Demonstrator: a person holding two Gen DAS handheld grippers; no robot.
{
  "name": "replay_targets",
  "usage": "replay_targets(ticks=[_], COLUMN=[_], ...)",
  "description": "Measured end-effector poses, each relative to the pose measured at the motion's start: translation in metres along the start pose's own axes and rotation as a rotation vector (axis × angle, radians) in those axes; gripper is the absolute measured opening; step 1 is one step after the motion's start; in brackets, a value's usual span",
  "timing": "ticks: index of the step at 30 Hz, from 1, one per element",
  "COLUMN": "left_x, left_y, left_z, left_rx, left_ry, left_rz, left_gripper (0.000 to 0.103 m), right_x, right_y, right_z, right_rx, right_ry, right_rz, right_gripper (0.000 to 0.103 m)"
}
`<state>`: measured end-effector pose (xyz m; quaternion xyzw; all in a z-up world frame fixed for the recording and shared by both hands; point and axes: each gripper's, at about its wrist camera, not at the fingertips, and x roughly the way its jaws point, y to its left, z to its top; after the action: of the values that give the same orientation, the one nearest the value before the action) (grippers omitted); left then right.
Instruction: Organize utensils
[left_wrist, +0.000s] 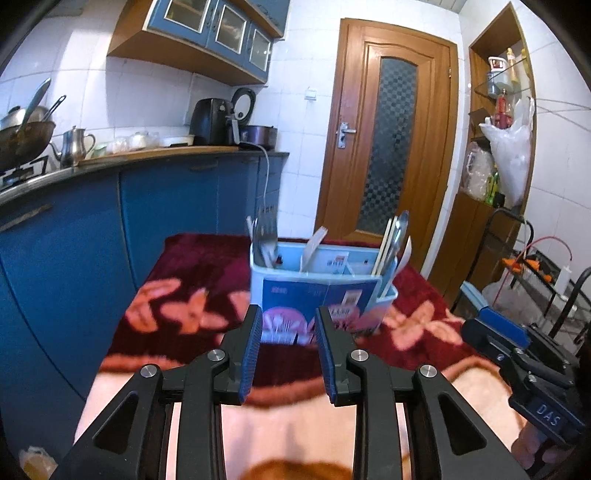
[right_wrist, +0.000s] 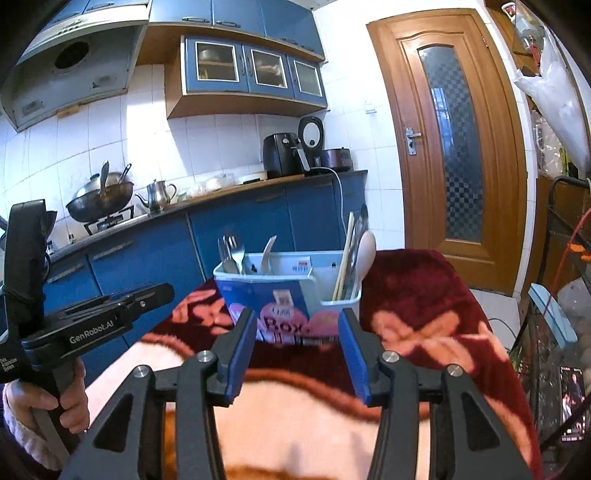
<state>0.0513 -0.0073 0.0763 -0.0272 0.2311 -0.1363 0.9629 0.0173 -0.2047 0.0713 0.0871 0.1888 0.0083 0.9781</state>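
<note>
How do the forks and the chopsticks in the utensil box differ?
The forks are shiny metal with tines up; the chopsticks are pale, thin, plain sticks. The forks stand at the left end of the utensil box; the chopsticks sit in the small right-hand compartment beside spoons. The chopsticks stick up higher above the rim than the forks. Both stand roughly upright in the box.

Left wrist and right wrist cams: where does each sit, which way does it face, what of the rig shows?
Left wrist: on the left gripper, looking along its open, empty fingers at the light blue plastic utensil caddy on the dark red floral blanket; right gripper body at the right edge.
Right wrist: on the right gripper, open and empty, facing the same caddy; left gripper body and the hand holding it at lower left.
Shared: caddy, blanket, brown wooden door, blue counter cabinets.
</note>
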Motion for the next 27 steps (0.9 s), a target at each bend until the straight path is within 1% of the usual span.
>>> replay_targets(ticks=[3, 5, 7, 9, 13, 17, 21, 27], left_x=[-0.001, -0.001, -0.001, 0.0, 0.003, 0.007, 0.01, 0.011], left_y=[0.001, 0.002, 0.003, 0.002, 0.001, 0.002, 0.004, 0.004], left_z=[-0.012, -0.021, -0.031, -0.039, -0.052, -0.06, -0.063, -0.068], left_rx=[-0.004, -0.005, -0.002, 0.013, 0.028, 0.021, 0.015, 0.01], left_ry=[0.008, 0.007, 0.006, 0.009, 0.014, 0.021, 0.02, 0.012], left_rz=[0.021, 0.035, 0.057, 0.076, 0.108, 0.123, 0.133, 0.142], left_gripper=[0.03, 0.033, 0.045, 0.051, 0.057, 0.058, 0.058, 0.058], right_x=[-0.002, -0.003, -0.003, -0.001, 0.003, 0.003, 0.003, 0.006], right_y=[0.002, 0.002, 0.002, 0.001, 0.0, 0.0, -0.002, -0.007], right_z=[-0.012, -0.021, -0.028, -0.035, -0.046, -0.056, -0.061, -0.066], right_rx=[0.006, 0.011, 0.014, 0.011, 0.001, -0.019, -0.014, 0.009], right_ry=[0.011, 0.018, 0.024, 0.036, 0.052, 0.049, 0.047, 0.05], right_rz=[-0.015, -0.029, -0.041, -0.058, -0.092, -0.122, -0.128, -0.137], right_gripper=[0.052, 0.055, 0.059, 0.062, 0.067, 0.07, 0.073, 0.074])
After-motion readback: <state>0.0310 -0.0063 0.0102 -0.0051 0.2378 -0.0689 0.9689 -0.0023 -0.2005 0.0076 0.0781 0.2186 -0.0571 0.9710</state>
